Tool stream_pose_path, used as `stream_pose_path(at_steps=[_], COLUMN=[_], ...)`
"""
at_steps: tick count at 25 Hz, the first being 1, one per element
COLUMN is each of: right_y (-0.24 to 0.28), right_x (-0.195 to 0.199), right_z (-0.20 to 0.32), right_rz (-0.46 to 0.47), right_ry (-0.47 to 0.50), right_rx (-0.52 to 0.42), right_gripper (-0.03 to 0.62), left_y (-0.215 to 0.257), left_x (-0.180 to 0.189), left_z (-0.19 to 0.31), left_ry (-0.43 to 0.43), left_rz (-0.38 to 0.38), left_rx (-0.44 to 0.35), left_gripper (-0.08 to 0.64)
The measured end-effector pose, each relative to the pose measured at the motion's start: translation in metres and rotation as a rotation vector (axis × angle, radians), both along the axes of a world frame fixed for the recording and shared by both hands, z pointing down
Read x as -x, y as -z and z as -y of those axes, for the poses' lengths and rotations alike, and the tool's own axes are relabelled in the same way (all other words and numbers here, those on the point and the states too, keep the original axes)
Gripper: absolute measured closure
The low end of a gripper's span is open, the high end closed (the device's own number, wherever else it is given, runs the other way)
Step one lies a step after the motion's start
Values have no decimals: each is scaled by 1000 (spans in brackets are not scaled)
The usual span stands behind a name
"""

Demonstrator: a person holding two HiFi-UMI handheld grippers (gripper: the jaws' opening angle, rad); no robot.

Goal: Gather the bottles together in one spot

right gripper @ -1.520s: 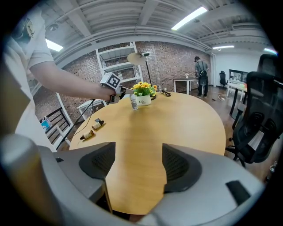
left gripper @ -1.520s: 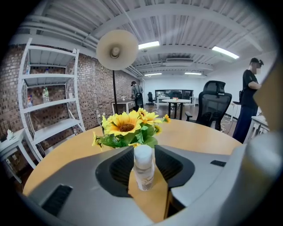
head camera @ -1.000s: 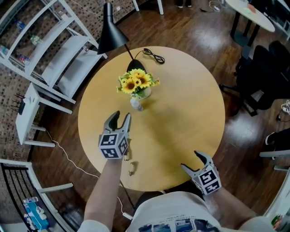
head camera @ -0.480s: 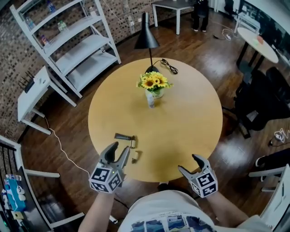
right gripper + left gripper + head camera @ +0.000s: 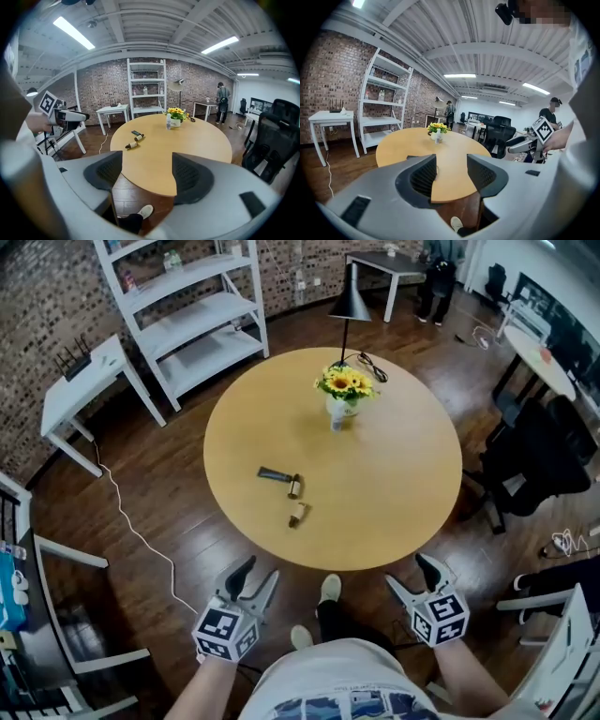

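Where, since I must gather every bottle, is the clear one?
In the head view, the clear bottle stands on the table's far half, just left of the sunflower vase.

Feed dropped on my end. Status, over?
Left gripper and right gripper open, empty, off the table's near edge. Two small brown bottles lying close, clear bottle apart by the flowers. Nothing blocks the reach.

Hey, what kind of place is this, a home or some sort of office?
Probably an open-plan office or studio rather than a home: black office chairs, a white shelving unit against a brick wall, and strip lights on a ribbed ceiling.
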State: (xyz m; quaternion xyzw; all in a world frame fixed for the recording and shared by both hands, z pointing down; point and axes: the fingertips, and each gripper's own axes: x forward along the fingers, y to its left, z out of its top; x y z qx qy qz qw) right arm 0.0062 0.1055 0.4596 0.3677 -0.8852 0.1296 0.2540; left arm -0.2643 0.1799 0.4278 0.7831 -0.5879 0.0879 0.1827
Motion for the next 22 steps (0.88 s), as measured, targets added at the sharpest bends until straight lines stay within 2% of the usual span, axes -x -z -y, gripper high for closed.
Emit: stream_pose_path(at_steps=[4,9,17,22], right_y=[-1,3,20,19], right_x=[-11,-11,-25,-48], right_z=[-44,-77,-76,-60], right_rz=[-3,-7,29,38], right_ry=[-18,4,28,34], right_rx=[12,15,-14,0], right_gripper=[236,236,238,238], left_y=[-14,-16,-5,-1], left_x=[-4,-12,-50,-77], left_z=[-48,-77,-70,-52], left_ry=[2,15,9,21], left_rz=[-20,-38,-97,-86], left_rx=[28,56,111,132], left_gripper=[376,376,376,376])
